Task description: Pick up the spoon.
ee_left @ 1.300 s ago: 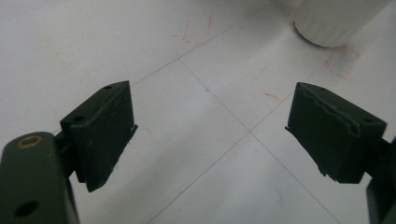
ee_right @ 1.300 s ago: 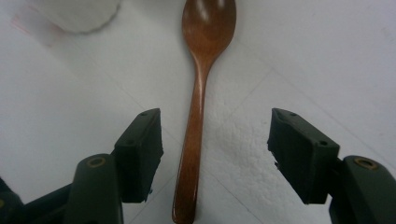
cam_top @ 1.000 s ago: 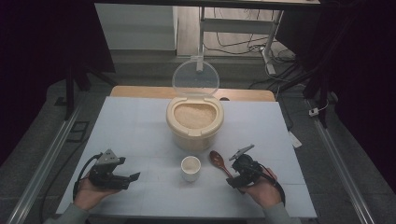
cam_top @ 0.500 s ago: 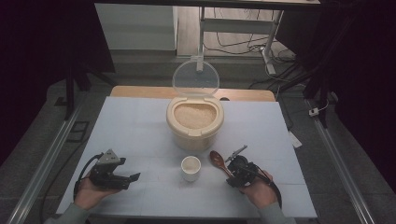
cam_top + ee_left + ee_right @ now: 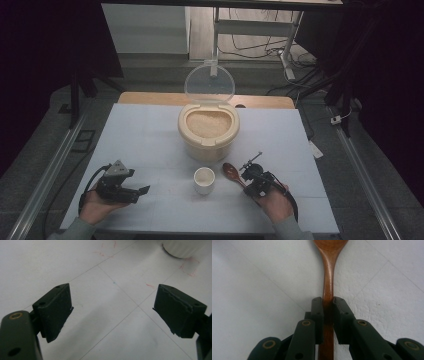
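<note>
Bench (image 5: 150,130), white-topped with faint grid lines and small red marks, carries every item noted. Rice container (image 5: 208,131), cream-coloured, sits at centre towards the far side, filled with pale grain, its clear round lid (image 5: 209,83) standing raised behind it. Left gripper (image 5: 131,191) rests at the near left in the person's left hand (image 5: 95,206), well apart from the other items; in the left gripper view its jaws stand released and wide apart over bare bench surface, with the base of a white vessel at the far edge of that view. Right gripper (image 5: 246,180) lies at the near right in the person's right hand (image 5: 272,202); in the right gripper view its jaws are clenched on the handle of the wooden spoon (image 5: 329,272), gripping partway along the shaft. Spoon lies flat on the bench, bowl pointing away from the hand towards the container, just right of the cup. White cup (image 5: 204,180) stands upright at near centre, just in front of the container, between the two grippers and closer to the right one.
</note>
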`<state>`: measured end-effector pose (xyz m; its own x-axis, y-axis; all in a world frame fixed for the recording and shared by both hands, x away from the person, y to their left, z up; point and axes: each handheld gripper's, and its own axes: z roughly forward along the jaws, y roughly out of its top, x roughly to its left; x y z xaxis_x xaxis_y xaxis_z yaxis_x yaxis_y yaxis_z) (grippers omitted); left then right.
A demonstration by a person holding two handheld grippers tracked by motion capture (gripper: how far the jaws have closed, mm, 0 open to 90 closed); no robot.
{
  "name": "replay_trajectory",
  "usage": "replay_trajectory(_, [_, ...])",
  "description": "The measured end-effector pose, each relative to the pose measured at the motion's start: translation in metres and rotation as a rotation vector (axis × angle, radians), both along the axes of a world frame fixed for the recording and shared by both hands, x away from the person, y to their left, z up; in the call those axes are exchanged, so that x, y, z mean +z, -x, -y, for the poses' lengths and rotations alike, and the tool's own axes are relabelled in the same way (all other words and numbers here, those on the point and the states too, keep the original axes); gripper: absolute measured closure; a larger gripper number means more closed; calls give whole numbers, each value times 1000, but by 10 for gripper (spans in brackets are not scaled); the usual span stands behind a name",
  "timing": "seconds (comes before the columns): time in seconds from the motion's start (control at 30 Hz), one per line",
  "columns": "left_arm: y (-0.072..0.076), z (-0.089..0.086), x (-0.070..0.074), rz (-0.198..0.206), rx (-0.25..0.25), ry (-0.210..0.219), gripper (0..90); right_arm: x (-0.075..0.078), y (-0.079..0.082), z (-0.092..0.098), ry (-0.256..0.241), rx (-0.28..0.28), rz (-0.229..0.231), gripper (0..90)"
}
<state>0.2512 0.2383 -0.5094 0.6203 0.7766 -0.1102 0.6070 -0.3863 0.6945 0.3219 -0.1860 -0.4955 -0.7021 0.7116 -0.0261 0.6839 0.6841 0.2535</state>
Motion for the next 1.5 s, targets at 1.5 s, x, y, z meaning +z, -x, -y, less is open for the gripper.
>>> replay_trajectory(1.5, [1,0,1,4,-4,-17,150,63,30,16,-229,201,139,795])
